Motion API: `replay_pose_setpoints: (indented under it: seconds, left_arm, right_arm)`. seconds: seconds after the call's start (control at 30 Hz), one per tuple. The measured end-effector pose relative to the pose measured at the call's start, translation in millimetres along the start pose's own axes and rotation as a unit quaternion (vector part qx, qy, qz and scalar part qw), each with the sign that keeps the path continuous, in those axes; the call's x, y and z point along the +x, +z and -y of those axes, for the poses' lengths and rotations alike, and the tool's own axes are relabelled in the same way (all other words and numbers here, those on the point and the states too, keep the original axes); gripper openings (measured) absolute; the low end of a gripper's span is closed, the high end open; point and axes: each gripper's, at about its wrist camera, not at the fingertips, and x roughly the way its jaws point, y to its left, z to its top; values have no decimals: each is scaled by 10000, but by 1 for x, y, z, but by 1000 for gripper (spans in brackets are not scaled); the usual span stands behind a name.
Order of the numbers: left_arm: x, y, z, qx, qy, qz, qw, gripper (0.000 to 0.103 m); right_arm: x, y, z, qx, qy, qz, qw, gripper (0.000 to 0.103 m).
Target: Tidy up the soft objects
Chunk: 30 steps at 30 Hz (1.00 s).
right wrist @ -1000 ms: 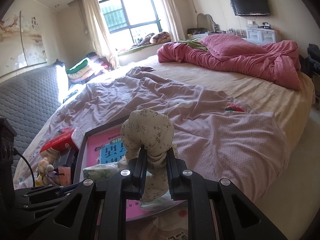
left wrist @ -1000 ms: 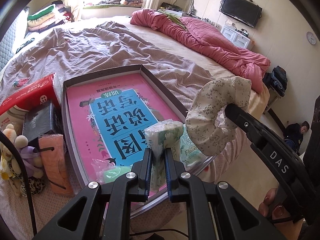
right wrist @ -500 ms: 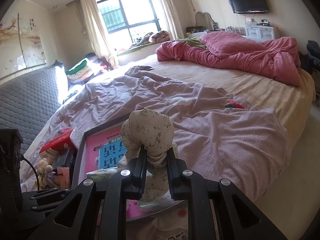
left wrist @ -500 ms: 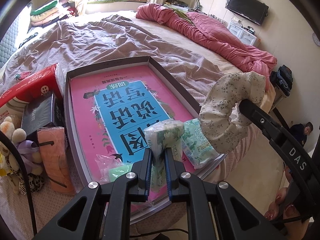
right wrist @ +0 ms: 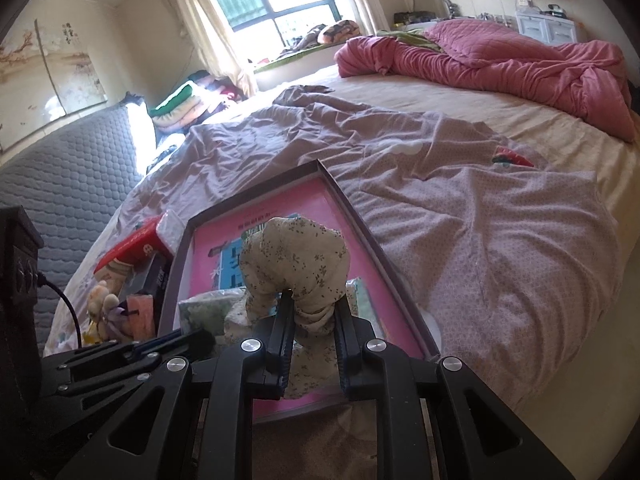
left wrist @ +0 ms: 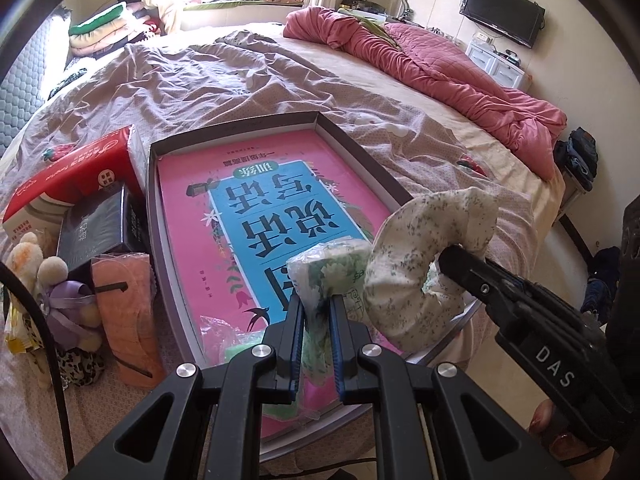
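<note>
Tissue pack and floral pouch pinched above tray's near edge

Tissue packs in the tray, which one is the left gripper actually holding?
The left gripper is shut on the green-flowered tissue pack, lifted upright between its fingers. The other pack lies flat in the tray.

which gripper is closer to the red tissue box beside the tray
Left. The left gripper hangs over the tray's near end, on the red tissue box's side; the right gripper sits further right.
</note>
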Motion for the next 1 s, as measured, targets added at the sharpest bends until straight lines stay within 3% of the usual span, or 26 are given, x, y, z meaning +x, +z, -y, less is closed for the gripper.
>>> replay_pose_setpoints:
  seconds: [0.53,1.0]
  left_arm:
    - [3,-5,-6,-155,52,-46,9999,13]
    - [6,-7,-12,-279,54,-118,9995,14]
  right_arm:
    - [20,-5,-8,-347,-165,-177,9991,19]
    - [27,-2,-2,-237,-281,-202,9991,19]
